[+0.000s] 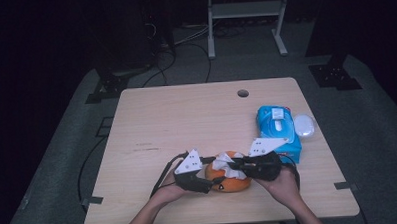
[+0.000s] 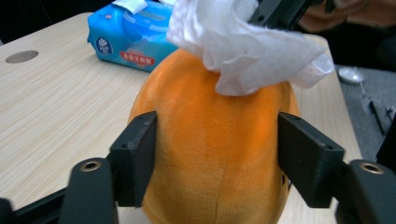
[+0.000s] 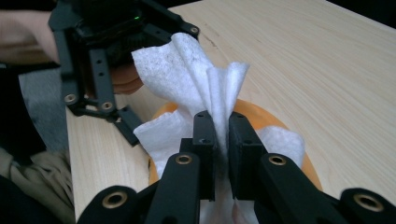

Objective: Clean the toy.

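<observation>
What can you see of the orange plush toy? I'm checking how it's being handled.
The orange plush toy is rounded, soft and short-piled, with a faint seam down its middle and a small dark mark low on one side. It rests on the wooden table near the person's edge. The left gripper has a jaw against each flank. A crumpled white tissue, pinched by the right gripper, lies on top.

the pale wooden worktop [image 1: 186, 117] is looked down on from above the person's side, facing forward, from fairly far. the soft orange rounded toy [image 2: 215, 140] is viewed from very near along the left tongs [image 2: 217, 154], facing the blue wipes pack [image 2: 130, 39]. the white crumpled tissue [image 3: 201, 88] is seen close up along the right tongs [image 3: 222, 140]. toy and tissue are shared by all three views.
</observation>
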`<state>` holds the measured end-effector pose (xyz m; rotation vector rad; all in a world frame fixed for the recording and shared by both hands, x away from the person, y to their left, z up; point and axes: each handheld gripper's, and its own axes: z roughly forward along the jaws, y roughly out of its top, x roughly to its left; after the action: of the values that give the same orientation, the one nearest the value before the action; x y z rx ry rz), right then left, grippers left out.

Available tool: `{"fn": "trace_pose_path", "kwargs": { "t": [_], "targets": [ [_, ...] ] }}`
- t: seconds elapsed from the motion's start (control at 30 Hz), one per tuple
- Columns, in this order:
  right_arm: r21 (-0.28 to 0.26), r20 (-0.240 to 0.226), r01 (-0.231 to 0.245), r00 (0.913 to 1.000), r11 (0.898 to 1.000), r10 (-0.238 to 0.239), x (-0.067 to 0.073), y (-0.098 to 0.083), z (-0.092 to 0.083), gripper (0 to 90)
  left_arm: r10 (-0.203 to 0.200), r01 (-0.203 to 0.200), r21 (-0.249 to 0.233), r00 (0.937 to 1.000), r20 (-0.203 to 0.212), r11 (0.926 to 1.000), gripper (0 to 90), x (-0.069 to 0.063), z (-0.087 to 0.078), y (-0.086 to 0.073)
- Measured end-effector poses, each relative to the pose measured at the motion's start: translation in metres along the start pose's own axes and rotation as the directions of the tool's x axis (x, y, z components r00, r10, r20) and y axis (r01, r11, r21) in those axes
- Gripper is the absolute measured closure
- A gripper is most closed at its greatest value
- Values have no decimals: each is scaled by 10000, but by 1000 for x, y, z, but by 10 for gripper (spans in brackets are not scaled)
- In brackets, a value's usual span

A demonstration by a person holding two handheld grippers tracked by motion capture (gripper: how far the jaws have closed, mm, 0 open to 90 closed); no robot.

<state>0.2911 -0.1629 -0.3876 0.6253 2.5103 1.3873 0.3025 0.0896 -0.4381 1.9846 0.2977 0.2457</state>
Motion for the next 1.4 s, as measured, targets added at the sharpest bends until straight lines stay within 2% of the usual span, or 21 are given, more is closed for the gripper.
{"fn": "trace_pose_path", "kwargs": {
  "t": [0.1, 0.17, 0.2, 0.23, 0.33, 0.43, 0.5, 0.57, 0.6, 0.67, 0.7, 0.8, 0.83, 1.0, 1.07, 1.13, 1.27, 1.4],
  "targets": [
    [-27, -11, -162, 9999, 9999, 162, -5, 1, -5, 820, -28, 28, 28, 10000, -13, 10000, 345, 1, -1, -2],
    [-55, 213, -343, 9992, 9994, 344, -14, -4, -10, 820, -138, 138, 56, 9999, -19, 9999, 345, 3, -2, -4],
    [-44, 412, -682, 9968, 9977, 683, -24, -11, -15, 820, -173, 173, 89, 9999, -9, 9998, 345, 5, -3, -5],
    [-44, 412, -682, 9968, 9977, 683, -24, -11, -15, 820, -254, 254, 70, 9997, 11, 9997, 345, 6, -3, -6],
    [-128, 422, -1309, 9904, 9913, 1313, -37, -22, -21, 820, -249, 248, 89, 9997, 58, 9997, 342, 6, -3, -6],
    [-83, 445, -1320, 9902, 9912, 1323, -37, -24, -21, 820, -404, 403, 94, 9991, 126, 9991, 312, 7, -2, -5],
    [-79, 474, -1164, 9920, 9932, 1167, -34, -22, -18, 819, -495, 494, 78, 9988, 66, 9987, 234, 8, -4, -1],
    [-113, 297, -1131, 9931, 9935, 1134, -31, -21, -17, 819, -681, 685, -281, 9976, 154, 9973, 186, 8, -4, 2],
    [-201, 117, -1094, 9939, 9938, 1096, -29, -20, -16, 819, -667, 674, -343, 9976, 198, 9971, 188, 7, -4, 3],
    [-160, 62, -869, 9962, 9961, 870, -22, -15, -14, 818, -296, 300, -217, 9994, 192, 9993, 255, 4, -2, 2],
    [-215, -22, -626, 9980, 9978, 626, -16, -10, -12, 818, -314, 321, -256, 9992, 264, 9992, 303, 3, -1, 1],
    [-286, -137, -442, 9989, 9986, 438, -10, -6, -9, 817, -32, 39, -207, 9995, 317, 9998, 320, -2, 2, 1],
    [-152, -6, -156, 9999, 9998, 156, -7, -4, -6, 818, 55, -52, -79, 9996, 264, 10000, 323, -3, 2, 1],
    [-104, 80, -310, 9995, 9995, 311, -14, -7, -9, 818, -74, 76, -89, 9995, 293, 9999, 327, -1, 0, -2],
    [-64, 236, -546, 9982, 9985, 547, -21, -14, -13, 818, -146, 148, -66, 9995, 279, 9999, 327, 0, -1, -2],
    [133, 632, -920, 9938, 9957, 910, -33, -24, -18, 819, -236, 237, -44, 9992, 311, 9997, 327, 1, -3, -4],
    [59, 444, -1185, 9920, 9929, 1181, -36, -28, -19, 818, -305, 307, -61, 9991, 311, 9995, 325, 2, -2, -4],
    [-153, 102, -903, 9958, 9958, 905, -25, -19, -16, 818, -333, 335, -61, 9991, 252, 9994, 319, 1, 0, -4]
  ]
}}
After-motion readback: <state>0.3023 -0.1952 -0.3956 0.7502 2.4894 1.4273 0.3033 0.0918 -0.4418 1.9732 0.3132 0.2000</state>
